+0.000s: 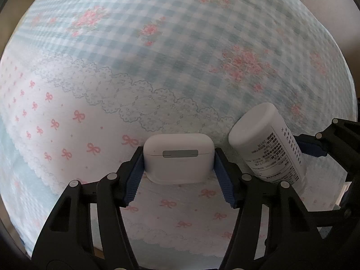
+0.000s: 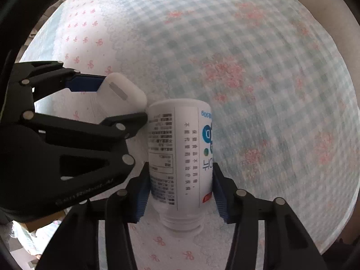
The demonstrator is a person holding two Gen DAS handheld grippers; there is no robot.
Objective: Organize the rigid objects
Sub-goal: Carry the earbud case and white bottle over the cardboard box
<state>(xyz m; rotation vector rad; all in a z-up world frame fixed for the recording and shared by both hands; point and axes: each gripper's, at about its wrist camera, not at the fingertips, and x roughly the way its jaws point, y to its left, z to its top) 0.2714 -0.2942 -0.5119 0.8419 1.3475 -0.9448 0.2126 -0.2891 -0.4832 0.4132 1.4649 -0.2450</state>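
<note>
My left gripper point(image 1: 178, 157) is shut on a white earbud case point(image 1: 178, 157), held between its blue pads above the cloth. My right gripper point(image 2: 180, 177) is shut on a white supplement bottle point(image 2: 180, 153) with printed text, its base pointing away from me. In the left wrist view the bottle point(image 1: 267, 144) is just right of the case, with the right gripper point(image 1: 315, 148) behind it. In the right wrist view the case point(image 2: 122, 94) and the left gripper point(image 2: 117, 103) sit close to the left of the bottle; whether they touch is unclear.
A tablecloth point(image 1: 157, 56) with blue check, pink flowers and bows covers the table. Its far and right edges point(image 2: 337, 135) curve away, with a pale wall beyond.
</note>
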